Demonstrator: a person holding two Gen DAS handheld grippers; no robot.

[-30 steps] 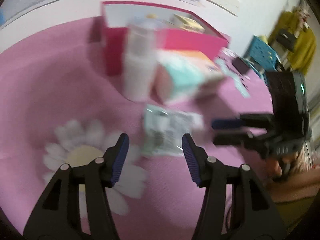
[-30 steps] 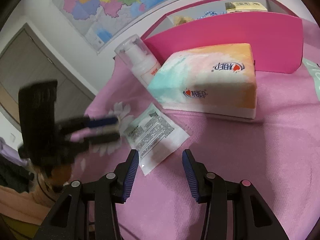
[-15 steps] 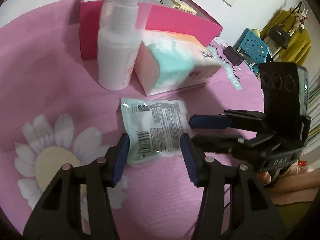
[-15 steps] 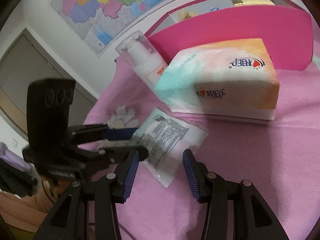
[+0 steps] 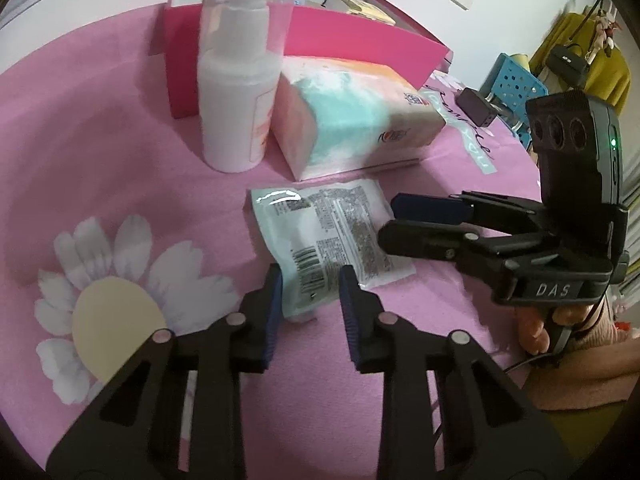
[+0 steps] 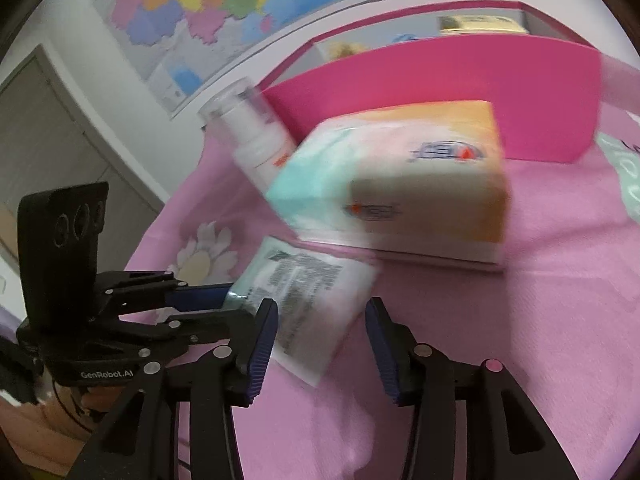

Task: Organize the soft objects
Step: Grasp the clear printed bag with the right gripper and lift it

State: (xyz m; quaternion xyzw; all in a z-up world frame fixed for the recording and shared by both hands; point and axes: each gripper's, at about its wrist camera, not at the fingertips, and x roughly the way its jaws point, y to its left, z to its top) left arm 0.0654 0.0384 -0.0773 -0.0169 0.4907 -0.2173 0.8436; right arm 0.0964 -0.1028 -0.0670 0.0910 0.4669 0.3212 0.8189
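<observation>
A flat pale-green printed packet [image 5: 332, 240] lies on the pink cloth; it also shows in the right wrist view [image 6: 304, 300]. My left gripper [image 5: 310, 286] straddles the packet's near corner, jaws narrowed but still apart. My right gripper [image 6: 320, 334] is open, its jaws around the packet's other end; in the left wrist view it [image 5: 390, 220] reaches in from the right. Behind stand a soft tissue pack [image 5: 352, 118] [image 6: 400, 184] and a white pump bottle [image 5: 240, 92] [image 6: 256, 136].
A pink open box [image 5: 360, 44] [image 6: 440, 80] with items inside stands at the back. A daisy print [image 5: 120, 300] marks the cloth at the left. A small black device [image 5: 476, 106] and a printed strip [image 5: 468, 136] lie at the right.
Both grippers moved in onto the packet. The left jaws have narrowed around its near corner. The right gripper came closer to the packet's other end.
</observation>
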